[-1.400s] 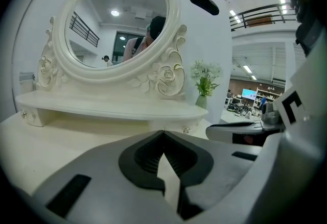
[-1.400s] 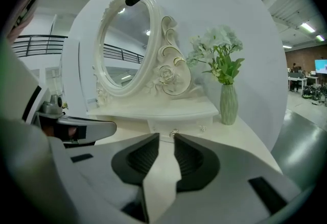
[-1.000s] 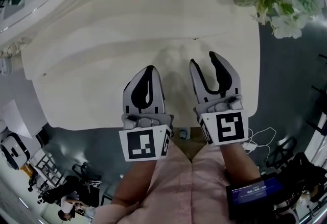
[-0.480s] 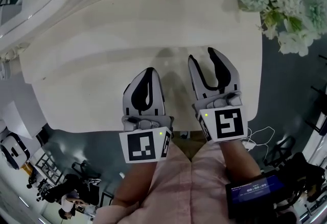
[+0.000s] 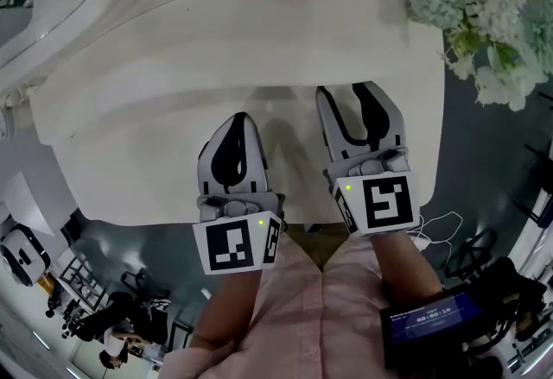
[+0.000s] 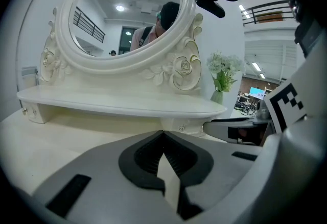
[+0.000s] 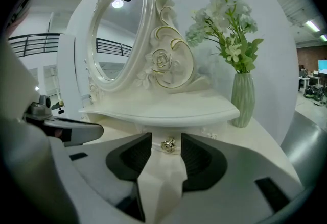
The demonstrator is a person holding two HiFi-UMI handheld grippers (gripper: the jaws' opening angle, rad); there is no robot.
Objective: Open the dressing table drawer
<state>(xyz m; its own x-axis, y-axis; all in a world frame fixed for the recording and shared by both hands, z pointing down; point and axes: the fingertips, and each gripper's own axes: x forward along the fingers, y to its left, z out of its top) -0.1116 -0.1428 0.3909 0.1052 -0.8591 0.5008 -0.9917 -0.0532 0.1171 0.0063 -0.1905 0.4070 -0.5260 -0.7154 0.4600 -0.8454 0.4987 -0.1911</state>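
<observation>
Gold drawer knob [image 7: 168, 145] sits between the parted jaws of my right gripper [image 5: 343, 97].
Nearest, my left gripper [image 5: 234, 122] is closed on nothing above the tabletop [image 5: 130, 153]; the drawer knob lies just under the shelf [image 7: 163, 110], mirror [image 7: 115, 34] and vase [image 7: 243, 100] behind.

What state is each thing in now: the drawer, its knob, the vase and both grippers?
left gripper: shut, empty.
right gripper: open, jaws on either side of the knob.
knob: not clamped.
drawer: looks shut.
vase: upright, flowers in it.
</observation>
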